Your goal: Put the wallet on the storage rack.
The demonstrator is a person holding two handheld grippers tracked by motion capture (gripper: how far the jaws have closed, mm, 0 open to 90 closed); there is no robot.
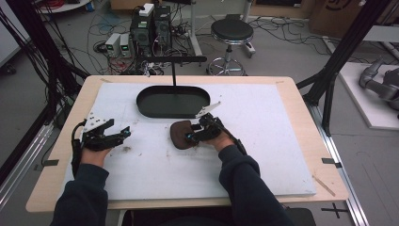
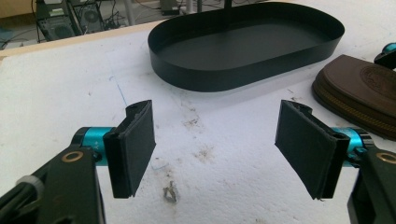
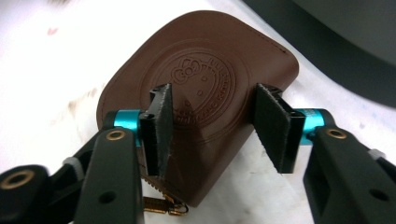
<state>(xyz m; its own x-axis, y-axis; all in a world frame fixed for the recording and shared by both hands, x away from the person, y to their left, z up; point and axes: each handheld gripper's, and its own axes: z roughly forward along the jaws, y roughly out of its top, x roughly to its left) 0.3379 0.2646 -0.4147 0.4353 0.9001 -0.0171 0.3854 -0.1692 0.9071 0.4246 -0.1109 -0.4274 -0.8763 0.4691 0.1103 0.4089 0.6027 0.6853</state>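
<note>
- Brown leather pouch (image 1: 181, 134) lies flat on white counter (image 1: 263, 155), just in front of black oval tray (image 1: 172, 101).
- R gripper (image 3: 212, 123) over pouch, fingers (image 3: 161, 128) spread, nothing grasped.
- L gripper (image 2: 219, 149) well left of pouch, fingers (image 2: 135, 147) wide apart, empty.

Left tool (image 1: 123, 133) rests wide open on the desk (image 1: 263, 155); right tool (image 1: 192, 136), jaws parted, points down-left.
</note>
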